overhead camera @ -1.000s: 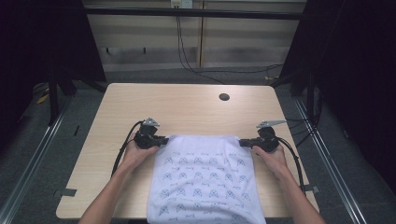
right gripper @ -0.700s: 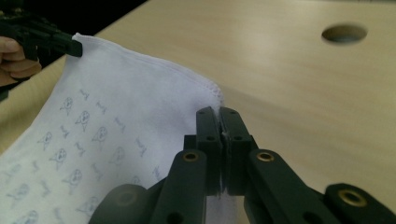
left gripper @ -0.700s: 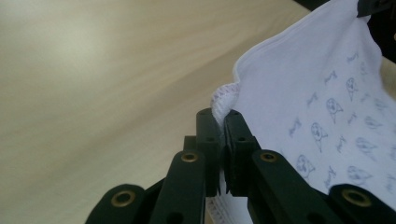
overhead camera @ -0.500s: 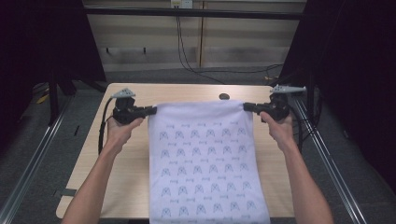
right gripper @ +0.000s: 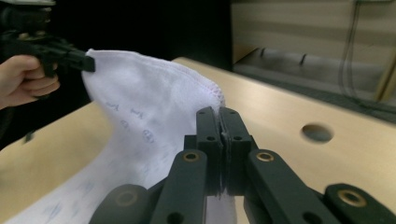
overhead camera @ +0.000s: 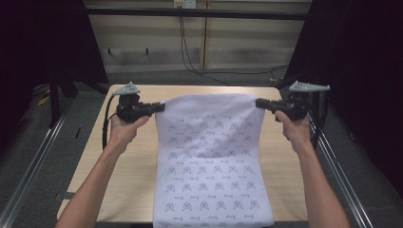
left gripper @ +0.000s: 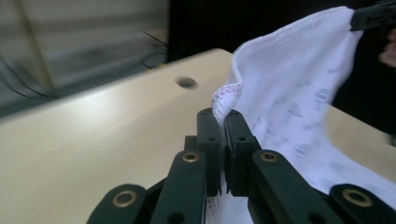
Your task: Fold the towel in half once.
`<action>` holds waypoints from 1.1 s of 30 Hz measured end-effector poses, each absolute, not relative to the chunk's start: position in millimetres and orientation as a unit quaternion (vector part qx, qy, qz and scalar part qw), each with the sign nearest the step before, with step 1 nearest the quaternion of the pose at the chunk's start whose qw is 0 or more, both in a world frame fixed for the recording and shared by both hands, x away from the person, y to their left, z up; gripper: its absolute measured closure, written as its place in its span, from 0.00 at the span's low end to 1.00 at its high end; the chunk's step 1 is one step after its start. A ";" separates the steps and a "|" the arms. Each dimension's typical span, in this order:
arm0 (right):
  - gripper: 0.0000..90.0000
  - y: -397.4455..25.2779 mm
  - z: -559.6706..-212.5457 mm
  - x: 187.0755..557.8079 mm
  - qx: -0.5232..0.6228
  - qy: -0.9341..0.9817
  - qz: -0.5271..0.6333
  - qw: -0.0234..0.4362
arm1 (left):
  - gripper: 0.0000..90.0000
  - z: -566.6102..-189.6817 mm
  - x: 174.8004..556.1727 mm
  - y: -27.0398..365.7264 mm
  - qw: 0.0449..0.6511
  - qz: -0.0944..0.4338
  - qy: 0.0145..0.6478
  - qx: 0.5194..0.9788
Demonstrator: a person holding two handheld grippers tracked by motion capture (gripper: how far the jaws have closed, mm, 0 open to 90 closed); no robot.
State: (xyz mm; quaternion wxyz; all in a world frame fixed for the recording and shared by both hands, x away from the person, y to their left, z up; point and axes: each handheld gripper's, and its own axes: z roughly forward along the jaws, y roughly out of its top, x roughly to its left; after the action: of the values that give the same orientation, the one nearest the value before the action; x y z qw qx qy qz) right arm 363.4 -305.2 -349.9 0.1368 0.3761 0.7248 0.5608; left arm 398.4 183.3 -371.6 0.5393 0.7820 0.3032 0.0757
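Left gripper [overhead camera: 159, 107] clenched on white patterned cloth [overhead camera: 211, 161] top corner; right gripper [overhead camera: 260, 103] likewise clamps opposite corner. Cloth stretched above table [overhead camera: 133, 175], lower end probably resting there.

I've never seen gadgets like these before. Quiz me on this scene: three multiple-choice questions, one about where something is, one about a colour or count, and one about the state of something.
1. Where are the towel's two far corners?
A. Flat on the table
B. Lifted, one in each gripper
C. Hanging off the left edge

2. What colour is the towel?
A. White with small grey marks
B. Plain red
C. Green striped

3. How do the left gripper's jaws stand?
A. Wide open
B. Shut on the towel
C. Shut on nothing

Answers:
1. B: the left gripper and right gripper each hold a corner of the towel above the table.
2. A: white cloth, repeated grey marks.
3. B: its jaws pinch the hem.
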 end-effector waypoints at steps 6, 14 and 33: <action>0.98 -312.9 -381.8 310.0 0.369 0.744 0.547 0.106 | 0.97 -392.6 340.1 196.6 0.529 0.048 0.282 0.799; 0.98 -307.2 -412.9 235.0 0.357 0.770 0.525 0.064 | 0.97 -429.8 268.9 202.0 0.511 0.014 0.285 0.811; 0.99 -285.5 -491.1 198.8 0.390 0.845 0.366 -0.022 | 0.97 -497.3 237.3 191.0 0.394 -0.060 0.289 0.870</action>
State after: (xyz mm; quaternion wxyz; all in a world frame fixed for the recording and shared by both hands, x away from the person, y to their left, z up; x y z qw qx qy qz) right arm 198.8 -285.5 -491.1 -0.0217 0.3900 0.8447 0.3660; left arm 237.3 191.0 -497.3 0.3945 0.8703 0.2886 -0.0603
